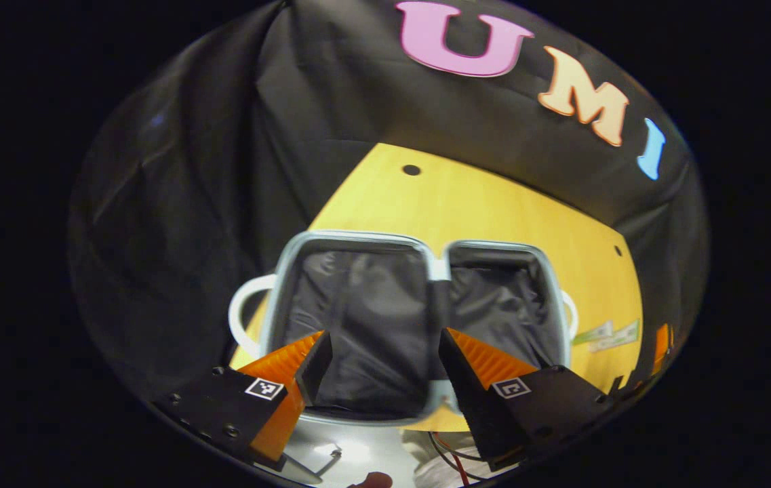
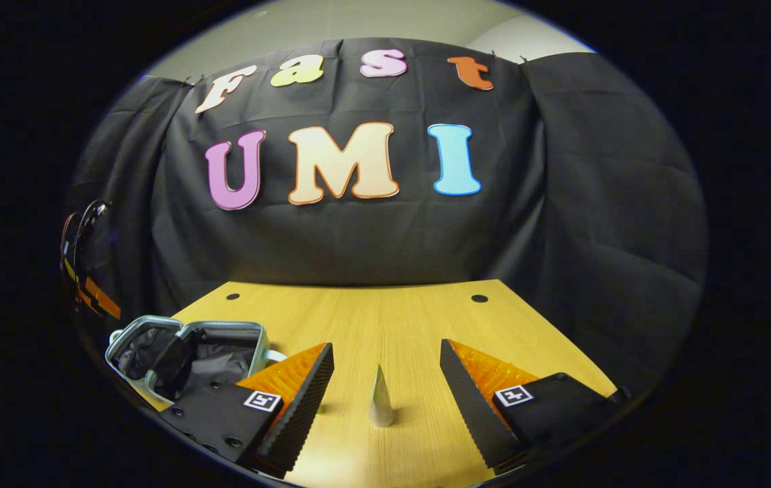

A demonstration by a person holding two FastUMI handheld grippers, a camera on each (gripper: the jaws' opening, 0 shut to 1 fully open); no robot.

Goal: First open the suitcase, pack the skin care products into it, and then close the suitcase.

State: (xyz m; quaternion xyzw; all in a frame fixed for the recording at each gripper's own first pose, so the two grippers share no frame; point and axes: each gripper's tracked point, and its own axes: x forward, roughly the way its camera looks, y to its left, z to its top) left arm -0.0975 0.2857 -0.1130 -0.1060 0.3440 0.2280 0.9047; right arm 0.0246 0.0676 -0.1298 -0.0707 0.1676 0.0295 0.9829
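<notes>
On table (image 2: 399, 318), suitcase (image 1: 419, 305) open, dark lining bare, tube (image 2: 380, 398) apart

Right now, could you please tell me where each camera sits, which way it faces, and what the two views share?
Left gripper view: rides the left hand-held gripper, looking down into the open suitcase on the table; its open fingers show at the bottom.
Right gripper view: rides the right hand-held gripper, low over the table, facing the booth wall; a small tube stands between its open fingers.
Shared: the open suitcase and the table.
</notes>
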